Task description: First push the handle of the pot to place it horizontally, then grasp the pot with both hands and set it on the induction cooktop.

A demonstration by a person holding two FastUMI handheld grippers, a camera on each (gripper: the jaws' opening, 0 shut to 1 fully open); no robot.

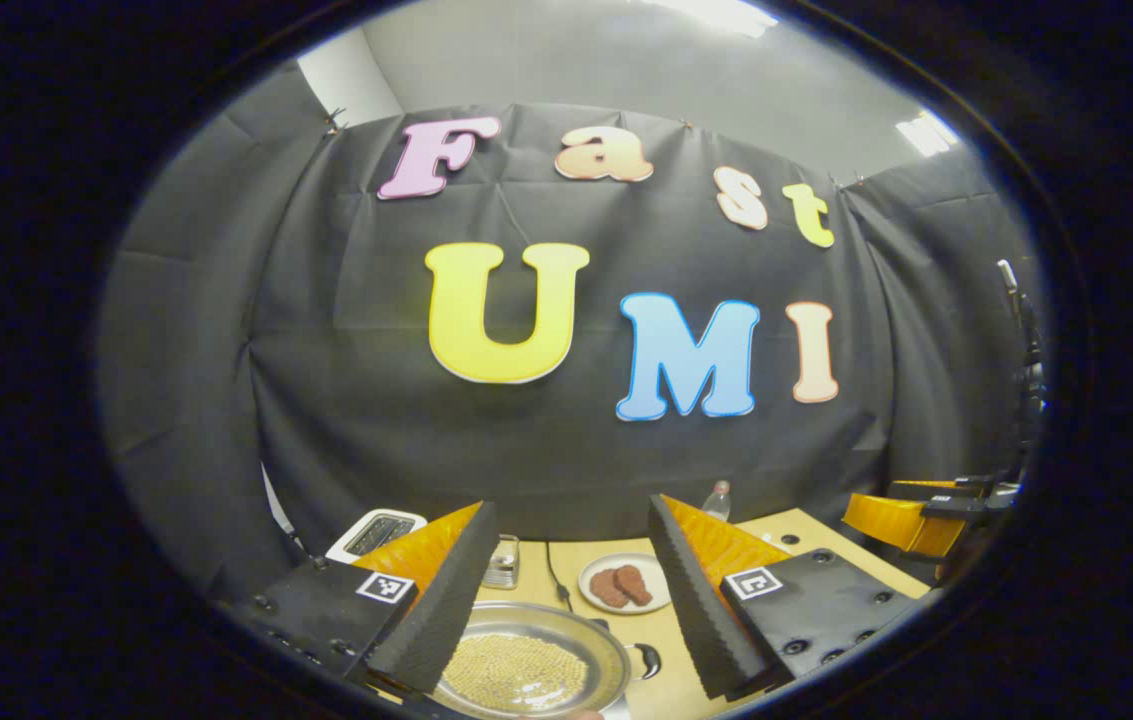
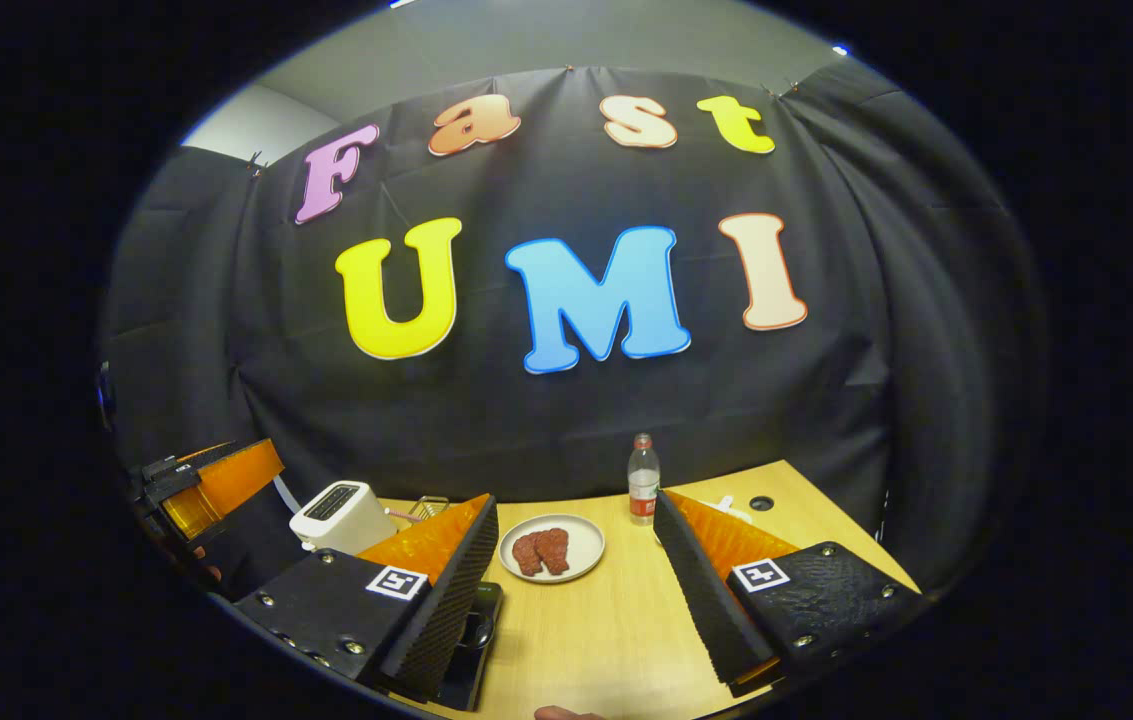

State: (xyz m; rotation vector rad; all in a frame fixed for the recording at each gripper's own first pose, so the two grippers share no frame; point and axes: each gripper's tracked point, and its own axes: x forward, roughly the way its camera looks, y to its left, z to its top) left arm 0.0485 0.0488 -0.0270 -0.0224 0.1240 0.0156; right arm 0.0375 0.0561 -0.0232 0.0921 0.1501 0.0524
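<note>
A: Left gripper (image 1: pixel 566 590)?
B: Jaws spread wide, holding nothing, above the pot (image 1: pixel 531 672).
A: Pot?
B: On the wooden table (image 1: pixel 666 650), pale grains inside, one side handle (image 1: pixel 648 660) pointing right.
A: Right gripper (image 2: pixel 576 590)?
B: Also spread, nothing held. Induction cooktop (image 2: pixel 471 640) partly behind its left finger.
A: Other items?
B: Plate of meat (image 2: pixel 553 547), water bottle (image 2: pixel 642 480), toaster (image 2: pixel 341 516), all towards the rear of the table.
</note>
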